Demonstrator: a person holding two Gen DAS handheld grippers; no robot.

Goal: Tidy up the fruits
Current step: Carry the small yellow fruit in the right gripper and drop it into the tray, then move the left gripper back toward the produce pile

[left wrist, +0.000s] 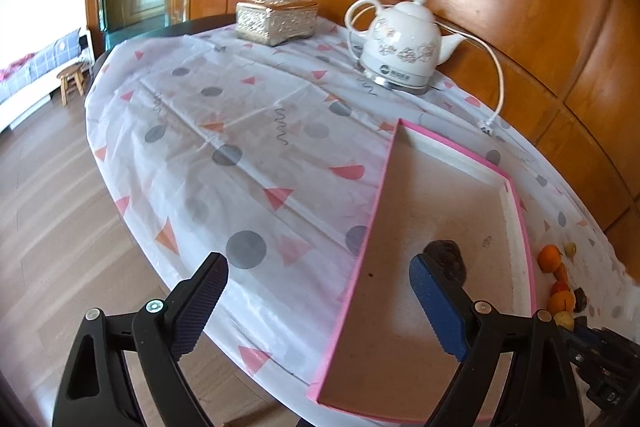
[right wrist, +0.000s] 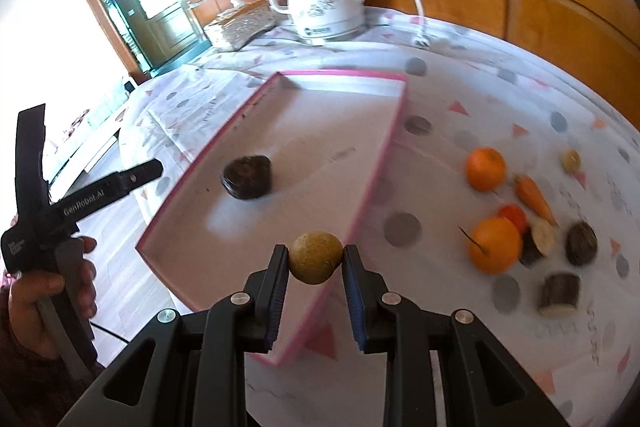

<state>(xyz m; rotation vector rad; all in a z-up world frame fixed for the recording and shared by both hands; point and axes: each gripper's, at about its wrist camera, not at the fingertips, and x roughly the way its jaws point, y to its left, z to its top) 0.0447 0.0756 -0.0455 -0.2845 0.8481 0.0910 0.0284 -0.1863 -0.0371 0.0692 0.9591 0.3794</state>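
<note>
My right gripper (right wrist: 316, 259) is shut on a small round tan fruit (right wrist: 316, 258), held over the near right edge of the pink-rimmed shallow box (right wrist: 394, 131). A dark brown lumpy fruit (right wrist: 248, 177) lies inside the box. On the cloth to the right lie two oranges (right wrist: 485, 169) (right wrist: 496, 245), a carrot (right wrist: 534, 195), a small yellowish fruit (right wrist: 570, 161) and some dark cut pieces (right wrist: 560, 294). My left gripper (left wrist: 318, 291) stands open and empty over the box's left rim (left wrist: 372, 227); the dark fruit (left wrist: 446, 253) shows behind its right finger. In the right wrist view the left gripper (right wrist: 92, 151) appears at the far left, held by a hand (right wrist: 60, 287).
A white ceramic kettle (left wrist: 400, 47) with a cord and plug stands at the table's back, beside an ornate tissue box (left wrist: 274, 19). The patterned tablecloth (left wrist: 240, 131) covers the oval table. Wooden wall panels rise behind; a wooden floor and a small stool (left wrist: 72, 83) lie to the left.
</note>
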